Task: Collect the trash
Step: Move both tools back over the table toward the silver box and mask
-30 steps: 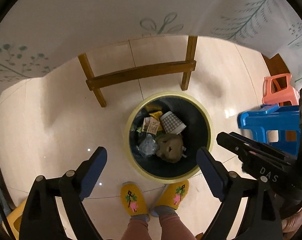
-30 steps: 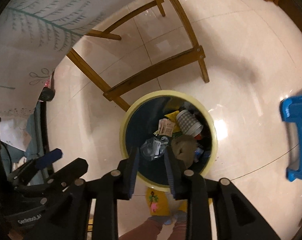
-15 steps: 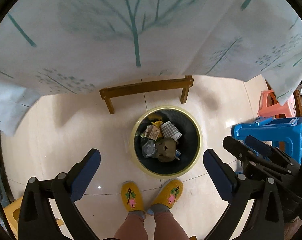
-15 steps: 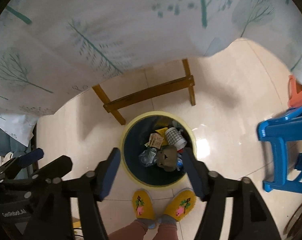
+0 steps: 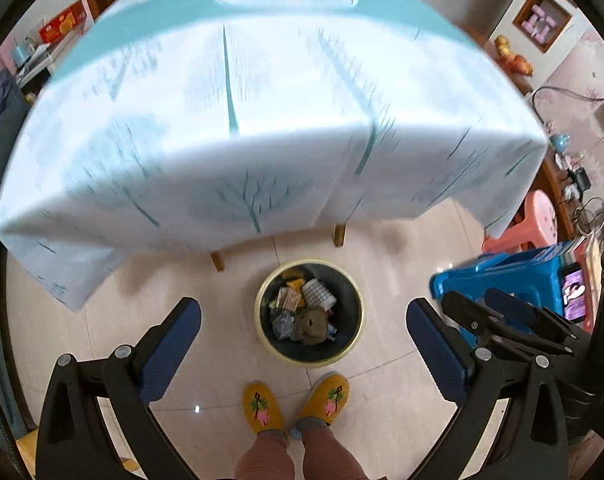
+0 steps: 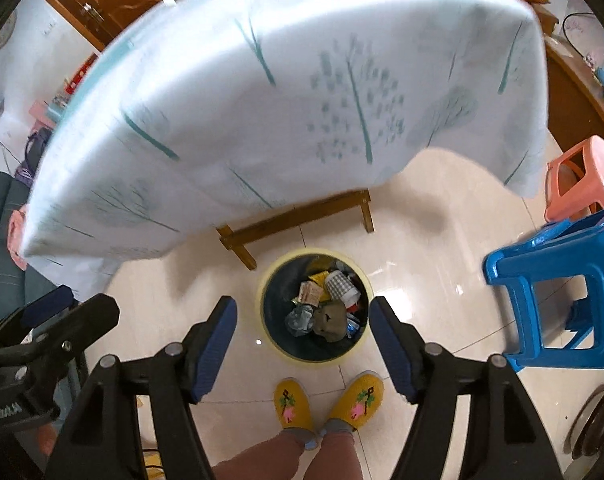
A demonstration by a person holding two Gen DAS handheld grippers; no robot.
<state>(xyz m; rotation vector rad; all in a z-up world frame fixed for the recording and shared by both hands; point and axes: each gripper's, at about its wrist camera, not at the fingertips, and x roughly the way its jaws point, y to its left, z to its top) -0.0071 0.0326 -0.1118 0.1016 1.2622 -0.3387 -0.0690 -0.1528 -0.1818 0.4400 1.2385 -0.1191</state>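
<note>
Right in front of me there's a counter [image 5: 218, 258] draped in a white tablecloth [image 5: 262, 120] with teal tree prints. Off to the right sit a blue plastic stool [image 6: 549, 280] and a pink one [image 6: 581, 176], and my yellow slippers [image 6: 292, 402] are down on the glossy tile floor [image 6: 441, 240].

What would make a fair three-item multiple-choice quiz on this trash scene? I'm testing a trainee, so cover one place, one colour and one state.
1. Where does the round yellow-rimmed trash bin stand?
A. on the table
B. on the tiled floor, before the person's yellow slippers
C. on the blue plastic stool

2. What colour is the smaller plastic stool behind the blue one?
A. pink
B. green
C. black

3. How is the right claw?
A. shut on a cup
B. open, nothing between its pads
C. shut on a bag

Key: 1 B, the bin sits on tiles just ahead of the toes; 2 A, its seat and legs are pink; 3 B, its pads stand apart with only floor and bin seen between them.
</note>
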